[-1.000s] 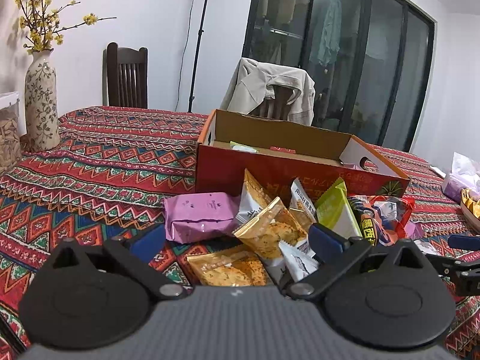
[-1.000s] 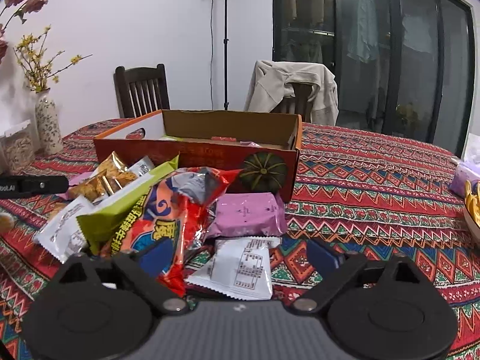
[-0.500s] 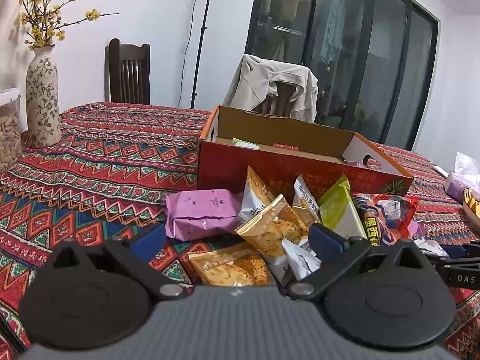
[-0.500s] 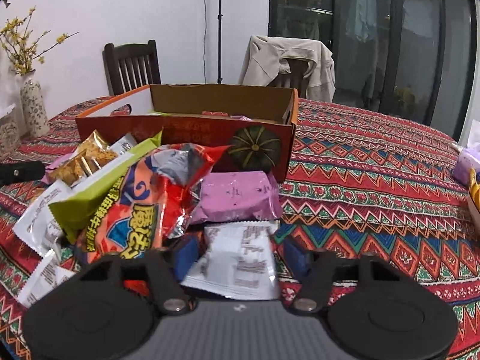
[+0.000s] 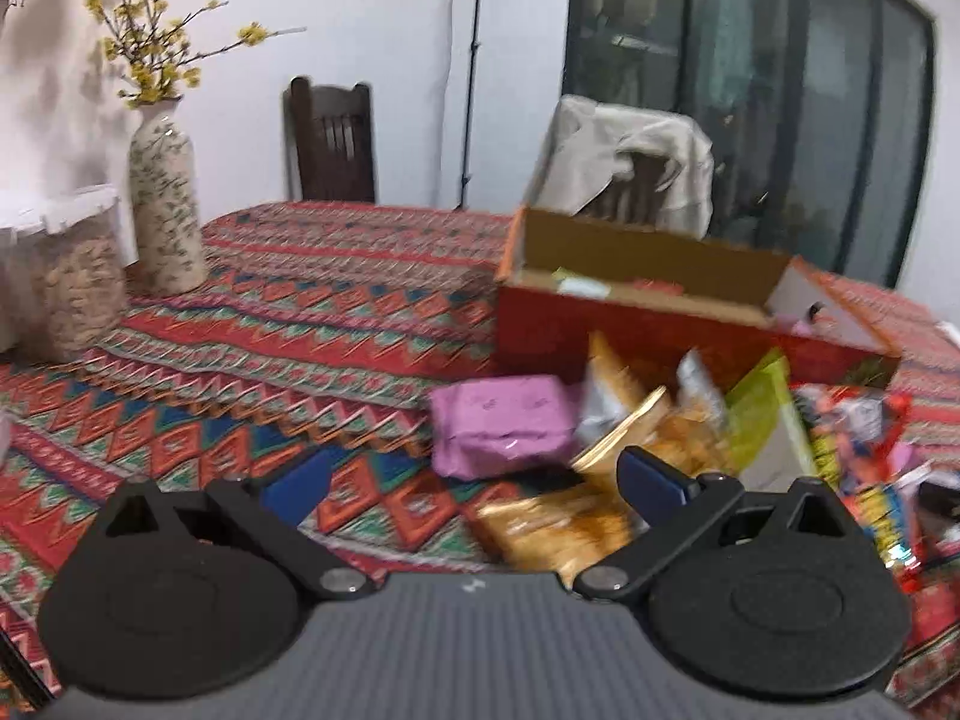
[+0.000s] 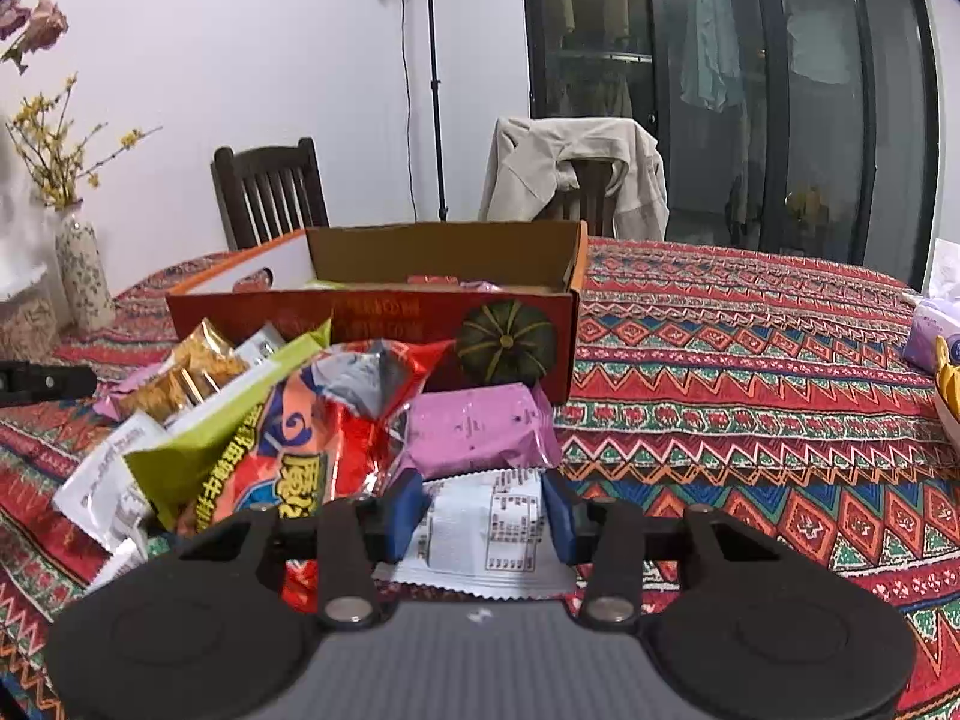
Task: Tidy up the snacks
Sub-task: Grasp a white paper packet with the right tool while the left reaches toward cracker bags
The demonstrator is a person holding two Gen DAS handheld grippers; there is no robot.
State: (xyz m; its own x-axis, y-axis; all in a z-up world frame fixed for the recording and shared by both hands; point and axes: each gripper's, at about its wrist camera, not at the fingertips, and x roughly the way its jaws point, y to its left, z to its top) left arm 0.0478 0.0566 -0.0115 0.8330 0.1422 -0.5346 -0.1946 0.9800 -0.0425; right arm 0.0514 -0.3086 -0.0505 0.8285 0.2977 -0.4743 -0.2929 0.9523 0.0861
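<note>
A pile of snack packets lies on the patterned tablecloth in front of an open red cardboard box (image 6: 372,324) (image 5: 630,330) holding a few packets. My right gripper (image 6: 483,510) has its jaws closing, its blue pads pressing both sides of a white snack packet (image 6: 486,534). Just beyond it lie a pink packet (image 6: 480,429), a red bag (image 6: 312,450) and a green packet (image 6: 228,420). My left gripper (image 5: 474,480) stands open above the cloth, with nothing between its pads. Another pink packet (image 5: 504,426) and golden cracker packets (image 5: 552,528) sit just ahead and right of it.
A flower vase (image 5: 165,204) and a filled clear jar (image 5: 66,276) stand at the table's left. Two chairs stand behind the table, one draped with a jacket (image 6: 576,168). A tissue pack (image 6: 930,330) lies at the right edge.
The right jaws have closed in from wide apart onto the white packet. The left gripper has turned leftward, so the box and pile now sit further right in its view.
</note>
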